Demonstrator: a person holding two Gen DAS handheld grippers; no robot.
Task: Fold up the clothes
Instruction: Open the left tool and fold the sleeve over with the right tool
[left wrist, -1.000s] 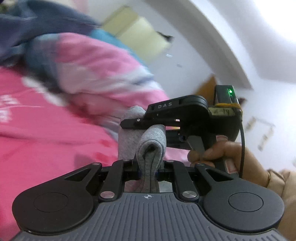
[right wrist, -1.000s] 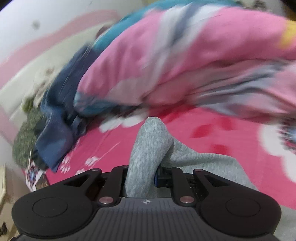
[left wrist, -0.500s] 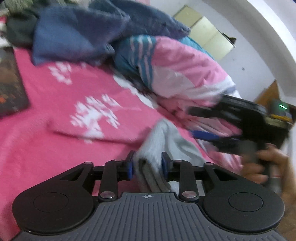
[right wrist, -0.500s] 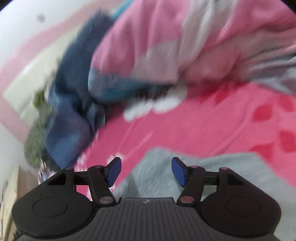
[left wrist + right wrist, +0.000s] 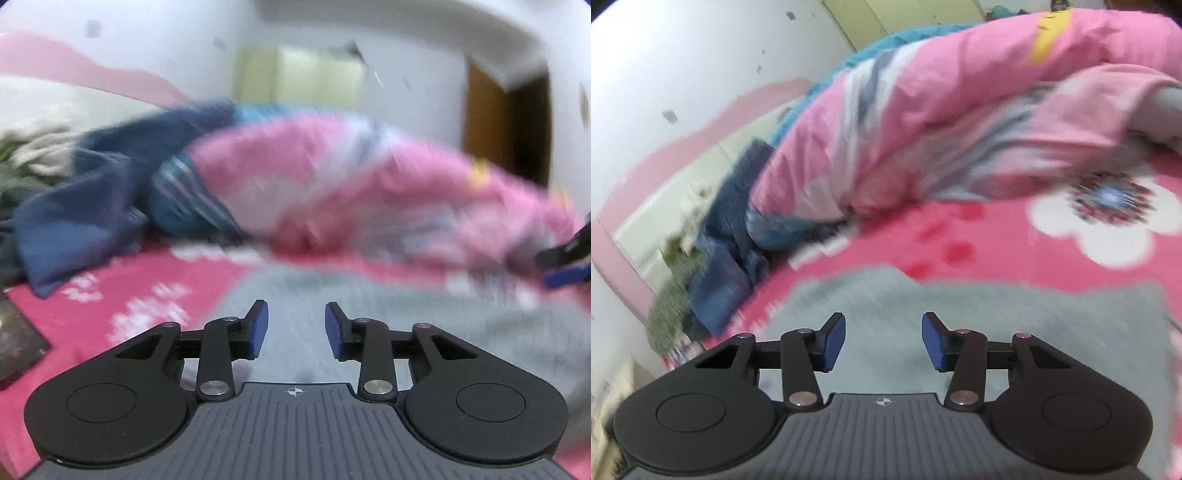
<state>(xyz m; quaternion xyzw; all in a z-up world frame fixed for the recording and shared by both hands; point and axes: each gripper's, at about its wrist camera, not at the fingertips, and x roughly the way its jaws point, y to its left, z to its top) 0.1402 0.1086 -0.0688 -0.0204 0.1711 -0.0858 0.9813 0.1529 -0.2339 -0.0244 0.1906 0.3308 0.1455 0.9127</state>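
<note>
Grey garment (image 5: 960,325) lies flat on bed (image 5: 997,240), looks part-folded; more folds prob left. Left gripper (image 5: 295,326) fingers opening, empty. Right gripper (image 5: 882,339) fingers closing w/ nothing between.

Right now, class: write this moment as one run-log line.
left tool: opening, nothing gripped | right tool: closing, nothing gripped | grey garment: lying flat on pink bedsheet | quilt: behind

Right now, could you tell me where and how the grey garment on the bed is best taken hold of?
Probably by its far left corner, coming in low from the near side. The grey garment lies flat on the pink bedsheet, so only an edge gives a pinchable fold. The right gripper hangs over its middle, holding nothing, jaws closing.
</note>
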